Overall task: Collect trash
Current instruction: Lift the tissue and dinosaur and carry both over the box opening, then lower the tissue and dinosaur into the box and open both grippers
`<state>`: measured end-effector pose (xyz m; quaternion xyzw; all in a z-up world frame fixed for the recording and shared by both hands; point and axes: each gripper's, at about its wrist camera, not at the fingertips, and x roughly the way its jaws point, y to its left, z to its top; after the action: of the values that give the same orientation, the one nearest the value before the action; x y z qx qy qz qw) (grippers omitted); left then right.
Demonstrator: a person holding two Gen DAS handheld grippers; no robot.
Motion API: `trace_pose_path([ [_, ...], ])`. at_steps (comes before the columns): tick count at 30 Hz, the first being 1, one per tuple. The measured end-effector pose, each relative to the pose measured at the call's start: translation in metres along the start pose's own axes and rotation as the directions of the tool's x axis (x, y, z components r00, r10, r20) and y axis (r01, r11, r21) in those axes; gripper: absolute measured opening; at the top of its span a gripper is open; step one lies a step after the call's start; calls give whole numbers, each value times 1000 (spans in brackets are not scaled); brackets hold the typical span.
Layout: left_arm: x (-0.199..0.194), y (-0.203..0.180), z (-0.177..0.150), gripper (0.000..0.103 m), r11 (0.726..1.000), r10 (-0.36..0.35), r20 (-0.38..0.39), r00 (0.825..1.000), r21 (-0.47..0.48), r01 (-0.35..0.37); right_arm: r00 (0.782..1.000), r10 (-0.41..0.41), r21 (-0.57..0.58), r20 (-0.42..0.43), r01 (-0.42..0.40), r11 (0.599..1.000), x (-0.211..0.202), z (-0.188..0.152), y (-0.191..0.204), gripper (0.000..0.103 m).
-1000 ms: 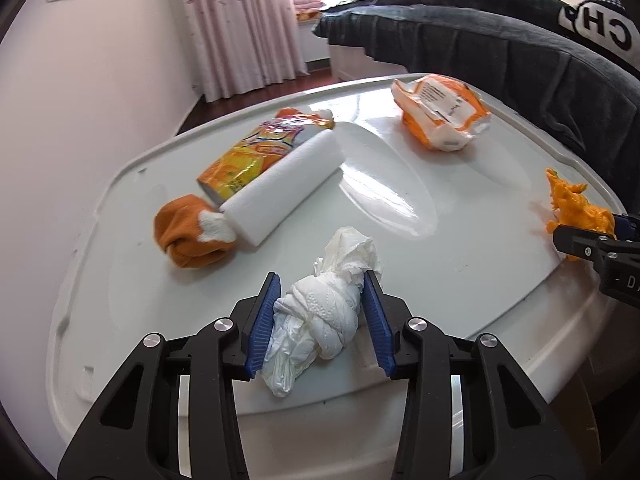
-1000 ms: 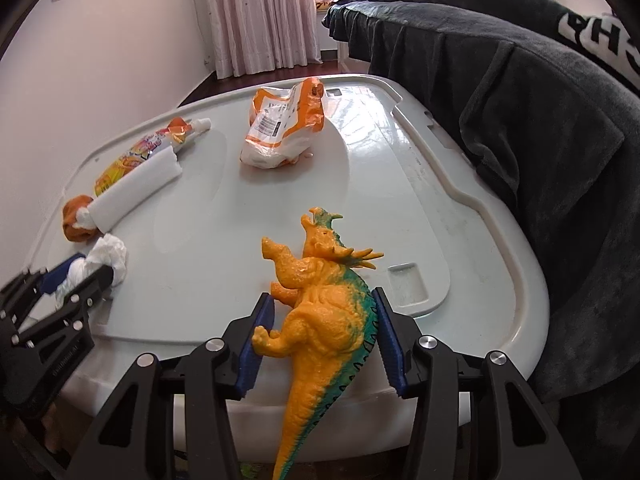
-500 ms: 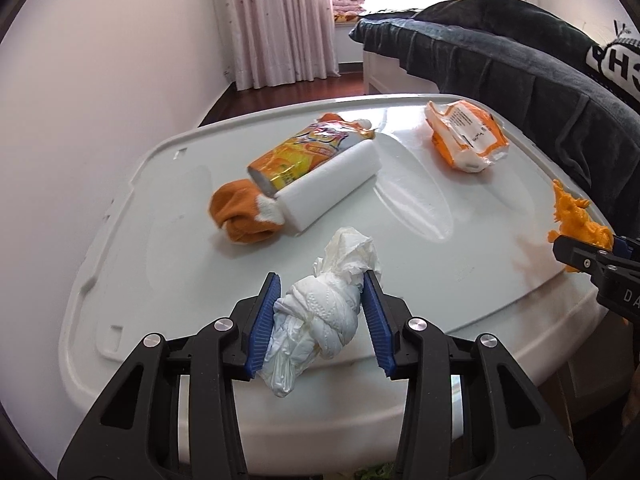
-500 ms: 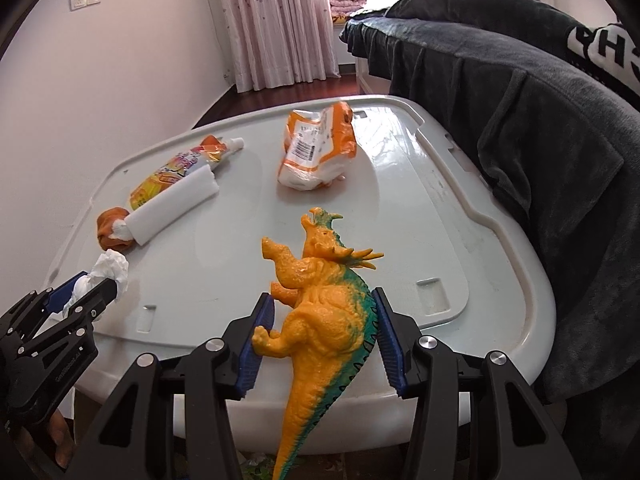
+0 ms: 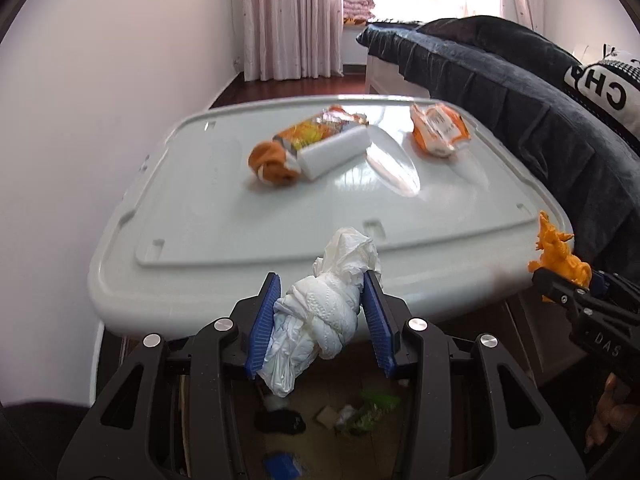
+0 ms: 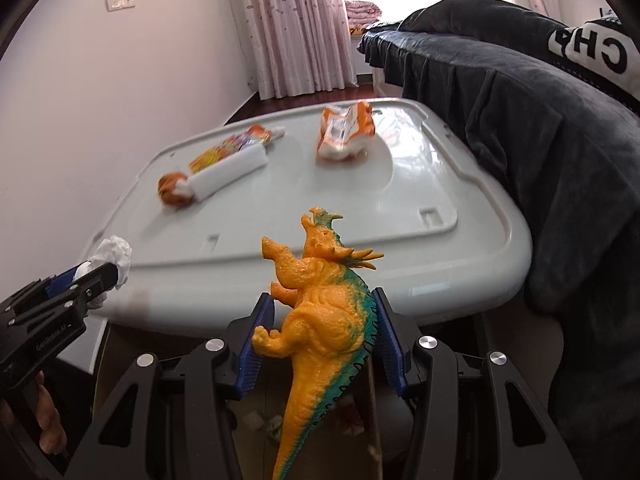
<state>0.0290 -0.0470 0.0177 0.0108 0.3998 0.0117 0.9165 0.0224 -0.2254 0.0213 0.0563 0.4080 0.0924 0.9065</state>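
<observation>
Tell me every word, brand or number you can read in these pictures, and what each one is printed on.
"CH": large white letters, cut off at the frame edge, on the dark blanket.
"DAS": on the right gripper body; the rest is hidden.
"GenRobot.AI", roughly: faint lettering on the left gripper body.
Orange packet: barcode label, print too blurred to read.
Yellow packet: print too blurred to read.
Wall switch: no readable marks.

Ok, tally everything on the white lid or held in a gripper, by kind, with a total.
Snack wrappers: 2, one, another
White foam block: 1
Orange cloth: 1
Tissue wad: 1
Toy dinosaur: 1
Total: 6
</observation>
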Motion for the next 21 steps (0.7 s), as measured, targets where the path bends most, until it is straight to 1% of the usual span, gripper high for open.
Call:
trace_pose_path([
  [4,-12,-3,-37,41,1000,-5,-60,998,-5,5,999,7,-29,-40,-8,1000,-12,-34,10,49],
  [7,-13,-5,-66,41,1000,-30,-129,991,-11,29,996,19,-41,-93,-23,999,-15,-59,17,49],
  [9,-8,-7,-80,41,1000,-22,-177,984,6,23,991,22,-54,-131,-30,998,-11,-70,22,49],
  [11,1,-7,-88,41,1000,-5,-220,976,22,10,987,25,-60,-158,-35,998,-6,-75,25,49],
  [14,8,-2,-87,41,1000,-4,-236,972,6,6,985,7,-72,-175,-20,997,3,-77,27,49],
  [17,14,1,-89,41,1000,-6,-253,967,-5,5,975,9,-63,-220,-23,998,15,-80,27,49],
  [21,23,4,-92,41,1000,-4,-283,959,-19,-2,967,7,-76,-254,-27,997,25,-83,31,49],
])
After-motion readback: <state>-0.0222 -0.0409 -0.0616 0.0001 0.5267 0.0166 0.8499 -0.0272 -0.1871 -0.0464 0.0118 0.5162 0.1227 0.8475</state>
